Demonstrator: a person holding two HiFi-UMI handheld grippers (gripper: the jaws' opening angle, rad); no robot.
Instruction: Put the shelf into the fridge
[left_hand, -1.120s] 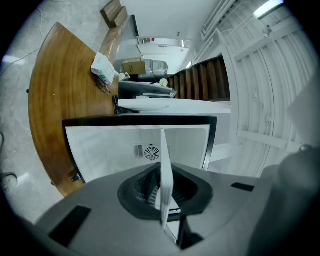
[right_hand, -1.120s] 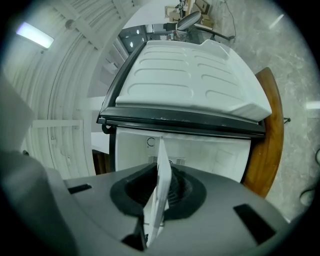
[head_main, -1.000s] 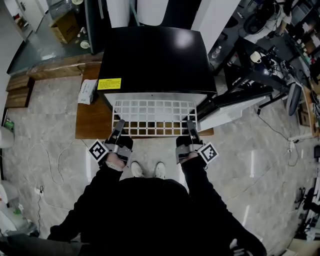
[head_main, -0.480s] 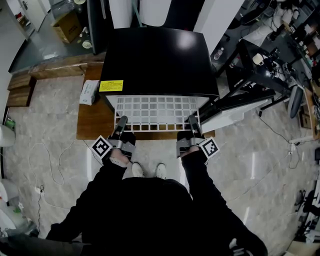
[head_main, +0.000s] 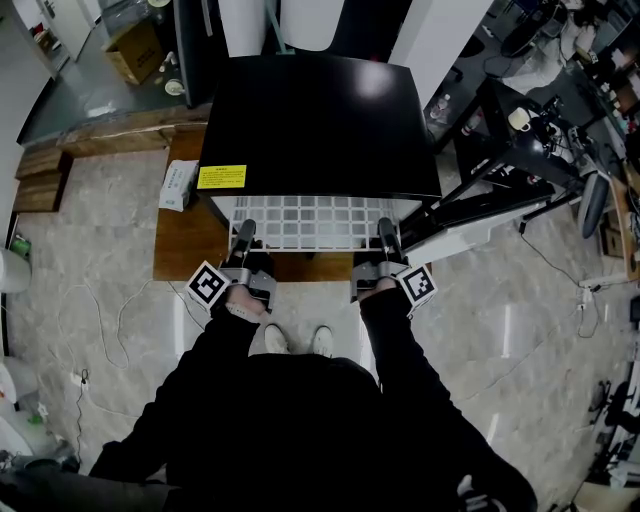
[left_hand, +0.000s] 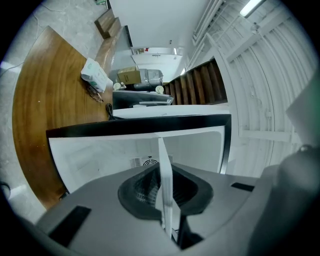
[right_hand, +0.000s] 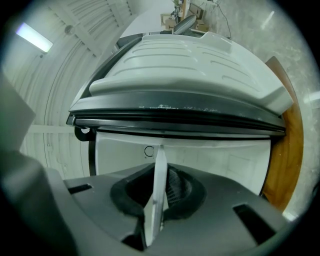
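Note:
A white wire shelf (head_main: 312, 221) sticks out level from the open front of a small black fridge (head_main: 318, 122); most of it is inside, under the fridge's black top. My left gripper (head_main: 243, 236) is shut on the shelf's near left edge, my right gripper (head_main: 385, 234) on its near right edge. In the left gripper view the shelf (left_hand: 165, 190) shows edge-on between the jaws, with the white fridge interior (left_hand: 125, 150) behind. The right gripper view shows the shelf's edge (right_hand: 157, 195) clamped likewise, under the open fridge door (right_hand: 190, 75).
The fridge stands on a low wooden platform (head_main: 185, 235). Its white door (head_main: 470, 220) hangs open to the right. A white packet (head_main: 176, 184) lies on the platform at the left. Cables (head_main: 90, 330) trail over the marble floor. My shoes (head_main: 295, 340) stand close in front.
Both grippers have moved toward the fridge, sliding the shelf further in; less of the grid shows outside than a second ago.

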